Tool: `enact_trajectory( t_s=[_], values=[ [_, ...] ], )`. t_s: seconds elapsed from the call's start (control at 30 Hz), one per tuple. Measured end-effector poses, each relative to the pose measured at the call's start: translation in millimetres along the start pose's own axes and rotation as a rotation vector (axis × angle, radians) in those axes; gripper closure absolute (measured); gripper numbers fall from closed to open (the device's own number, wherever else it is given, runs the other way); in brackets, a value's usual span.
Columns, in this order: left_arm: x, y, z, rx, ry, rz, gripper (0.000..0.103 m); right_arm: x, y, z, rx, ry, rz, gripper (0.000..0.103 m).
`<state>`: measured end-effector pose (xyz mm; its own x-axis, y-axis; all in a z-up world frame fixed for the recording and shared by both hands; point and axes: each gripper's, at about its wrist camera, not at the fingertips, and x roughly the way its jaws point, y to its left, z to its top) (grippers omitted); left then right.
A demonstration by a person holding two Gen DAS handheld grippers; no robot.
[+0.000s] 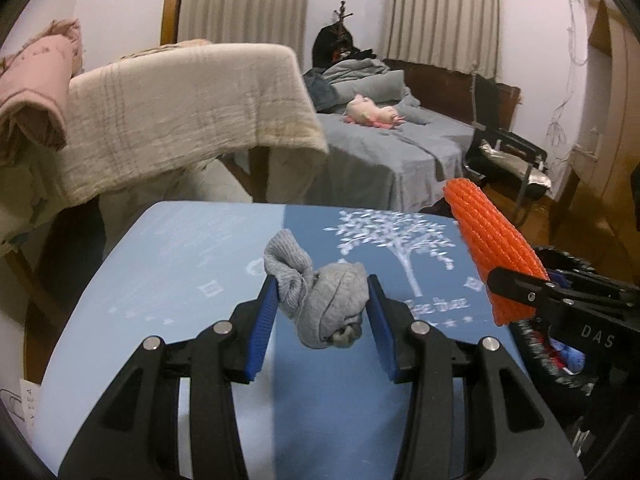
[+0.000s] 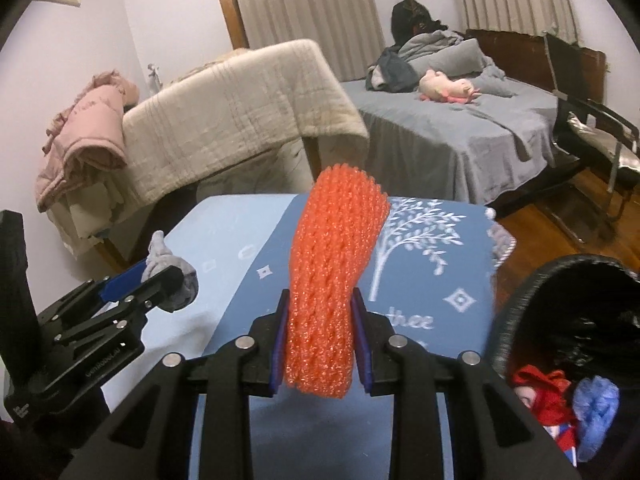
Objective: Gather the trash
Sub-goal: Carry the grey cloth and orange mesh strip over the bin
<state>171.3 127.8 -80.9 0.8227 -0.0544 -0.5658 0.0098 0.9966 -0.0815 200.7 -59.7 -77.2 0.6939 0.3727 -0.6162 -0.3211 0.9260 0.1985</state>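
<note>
1. Table [image 1: 168, 264]: its blue cloth [image 2: 440, 264] lies under both grippers, and neither held item touches it. A low swing toward the bin could snag the cloth and drag it.
2. Bin [image 2: 520, 300]: it stands at the table's right edge, black-lined, already holding red and blue scraps. Its mouth is just beside the right gripper, so a hurried reach could knock the rim or drop things short, onto the floor.
3. Net [image 2: 332, 272]: this orange foam sleeve is clamped low down between the right gripper's [image 2: 320, 340] pads, most of it standing free above. The foam is springy and looks squeezed, so I judge it could tilt or squirm out during the carry.
4. Sock [image 1: 320, 300]: a grey balled bundle pinched between the left gripper's [image 1: 322, 312] blue pads, a loose tail hanging out to the left. The hold looks sideways on a soft lump; it may unroll or slip, and the tail may catch on the bin's rim.
</note>
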Motion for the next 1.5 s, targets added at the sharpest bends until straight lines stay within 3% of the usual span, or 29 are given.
enact_trajectory(
  t_s=[0.63,1.5],
  values=[
    [-37,-100,8,0.105,-0.053,-0.149,0.060,-89,-54,-13,0.021,-0.098,-0.109,0.073],
    [-20,-222,-1,0.259,-0.039,-0.353,0.060,-157,-163,-54,0.178,-0.135,-0.287,0.073]
  ],
)
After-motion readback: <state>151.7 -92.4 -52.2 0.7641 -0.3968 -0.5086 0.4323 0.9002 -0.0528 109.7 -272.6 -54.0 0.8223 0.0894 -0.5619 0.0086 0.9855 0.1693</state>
